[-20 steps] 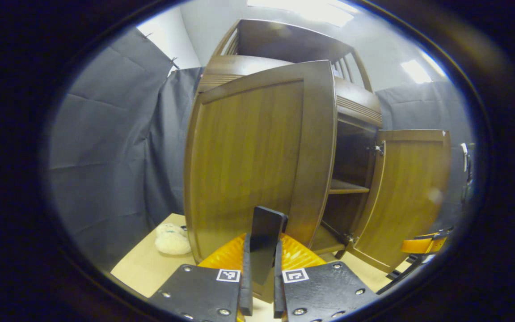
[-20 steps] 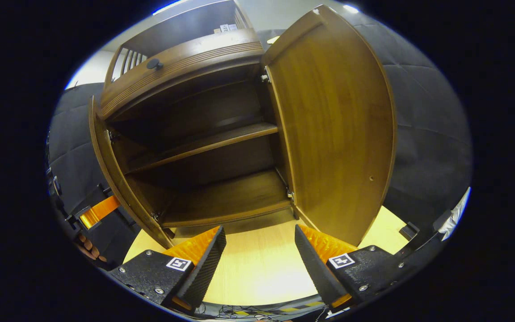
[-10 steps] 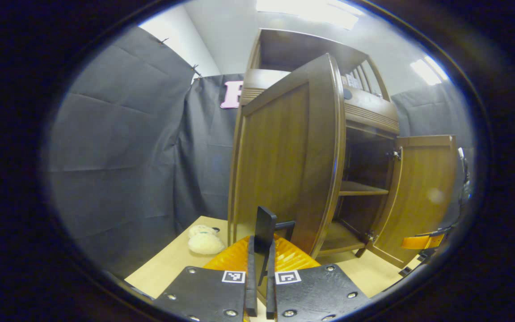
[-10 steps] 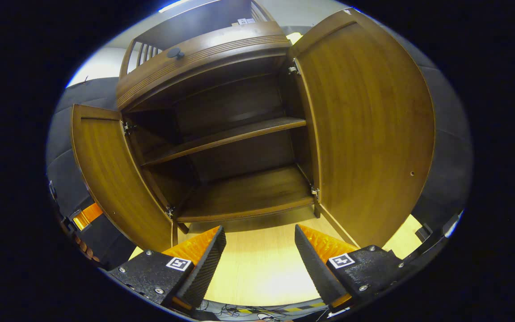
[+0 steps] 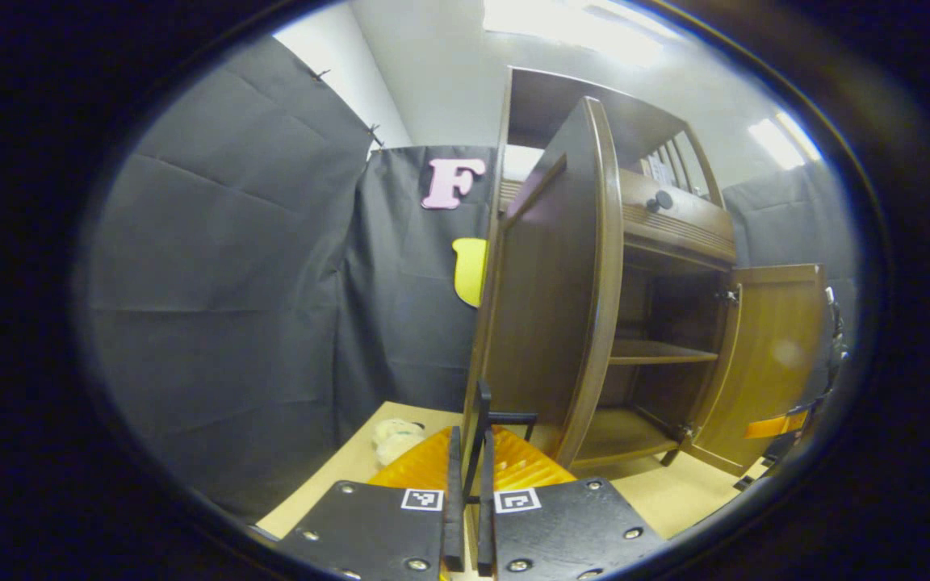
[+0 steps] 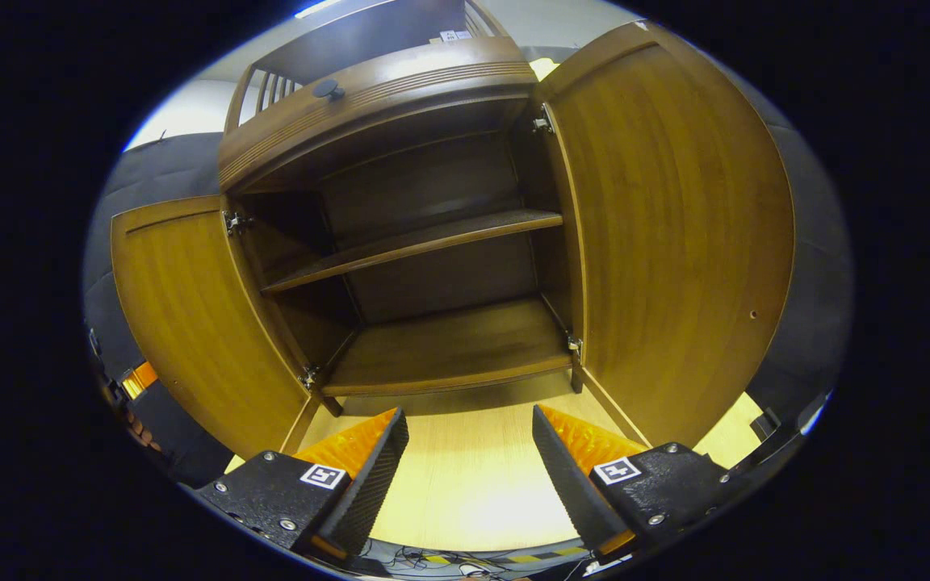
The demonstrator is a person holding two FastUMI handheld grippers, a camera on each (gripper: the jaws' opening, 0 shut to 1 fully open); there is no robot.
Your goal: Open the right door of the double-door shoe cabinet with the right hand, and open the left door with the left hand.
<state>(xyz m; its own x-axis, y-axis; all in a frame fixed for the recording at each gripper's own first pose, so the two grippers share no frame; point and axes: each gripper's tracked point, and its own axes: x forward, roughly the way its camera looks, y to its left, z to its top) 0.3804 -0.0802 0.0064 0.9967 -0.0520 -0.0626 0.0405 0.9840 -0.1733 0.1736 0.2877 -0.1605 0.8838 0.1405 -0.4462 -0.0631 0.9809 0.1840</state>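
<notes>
Dark cloth walls enclose a pale wooden surface (image 6: 465, 484) on which the brown, smooth-grained shoe cabinet (image 6: 425, 266) stands with both doors swung out. Its right door (image 6: 675, 242) and left door (image 6: 190, 315) flank two bare shelves. The left gripper (image 5: 469, 500) has its fingers nearly together, clamped on the left door's thin dark handle (image 5: 483, 428). The right gripper (image 6: 469, 468) sits before the cabinet, fingers spread wide and holding nothing.

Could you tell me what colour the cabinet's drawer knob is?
The knob is black, clearest in the right gripper view.
</notes>
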